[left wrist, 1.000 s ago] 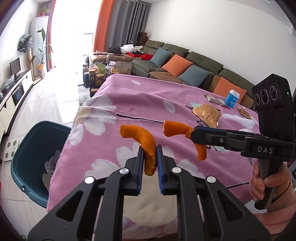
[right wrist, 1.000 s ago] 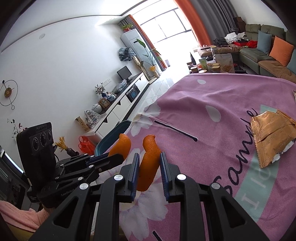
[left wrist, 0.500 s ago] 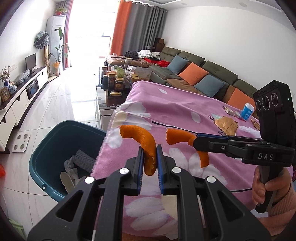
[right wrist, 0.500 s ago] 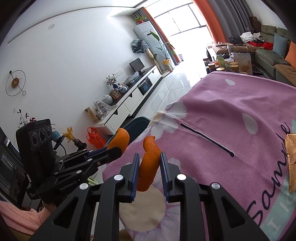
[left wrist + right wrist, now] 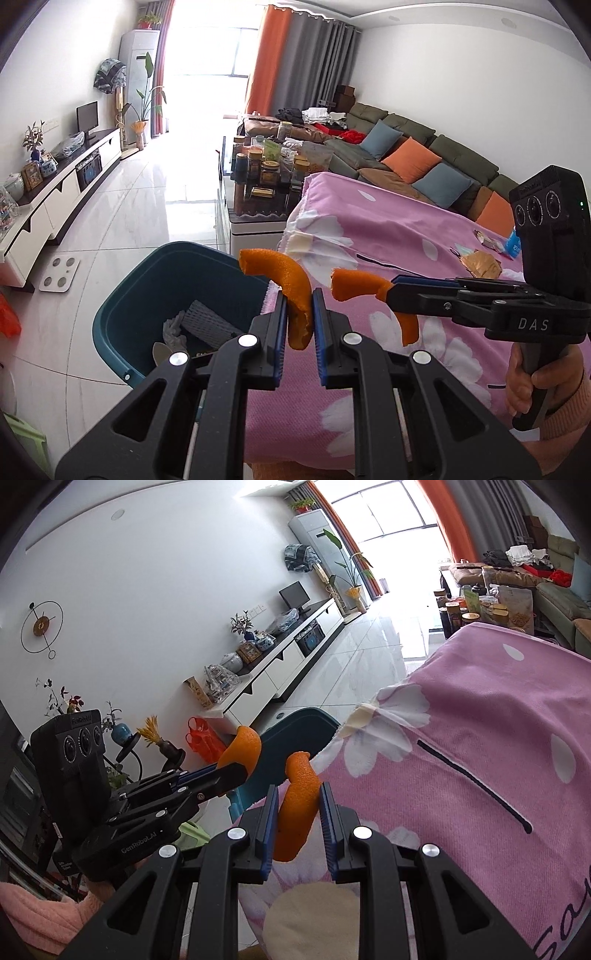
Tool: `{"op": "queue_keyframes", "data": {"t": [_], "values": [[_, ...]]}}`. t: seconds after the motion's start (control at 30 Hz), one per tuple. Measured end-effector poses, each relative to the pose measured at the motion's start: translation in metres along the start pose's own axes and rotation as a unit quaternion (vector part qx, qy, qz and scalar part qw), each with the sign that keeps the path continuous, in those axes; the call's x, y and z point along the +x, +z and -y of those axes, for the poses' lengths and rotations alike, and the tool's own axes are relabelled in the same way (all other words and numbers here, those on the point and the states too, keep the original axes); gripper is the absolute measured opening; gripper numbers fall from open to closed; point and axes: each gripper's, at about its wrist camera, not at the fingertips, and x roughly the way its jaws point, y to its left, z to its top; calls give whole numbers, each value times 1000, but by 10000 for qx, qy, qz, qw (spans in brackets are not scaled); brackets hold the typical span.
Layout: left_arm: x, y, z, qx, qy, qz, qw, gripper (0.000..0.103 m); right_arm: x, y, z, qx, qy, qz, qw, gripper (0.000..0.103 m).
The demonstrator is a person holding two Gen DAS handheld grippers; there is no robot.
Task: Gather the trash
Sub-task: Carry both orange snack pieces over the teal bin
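My left gripper (image 5: 298,314) is shut on a curved orange peel (image 5: 284,280), held above the table's left edge beside a teal trash bin (image 5: 147,295). My right gripper (image 5: 295,812) is shut on a second orange peel (image 5: 297,797). In the left wrist view the right gripper (image 5: 391,291) comes in from the right with its peel (image 5: 354,286), just right of mine, over the pink cloth. In the right wrist view the left gripper (image 5: 236,770) and its peel (image 5: 243,747) are at the left, near the bin (image 5: 295,727).
The bin holds grey foam netting (image 5: 210,325) and crumpled paper. The table has a pink flowered cloth (image 5: 406,229); a brown wrapper (image 5: 480,264) and a blue cup (image 5: 513,245) lie far right. A cluttered coffee table (image 5: 266,173), sofa and TV cabinet (image 5: 55,192) stand beyond.
Both grippers, each still holding its peel, have moved left from over the cloth to the table's left edge. The bin has come closer and now lies just below and left of them.
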Motion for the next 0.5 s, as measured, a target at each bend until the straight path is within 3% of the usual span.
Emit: {"op": "queue_keyframes", "data": {"t": [0.5], "values": [[0,1,-28,-187,315,-12,9993,14,32,17,-15,-207,89,-191,9996,20]]}}
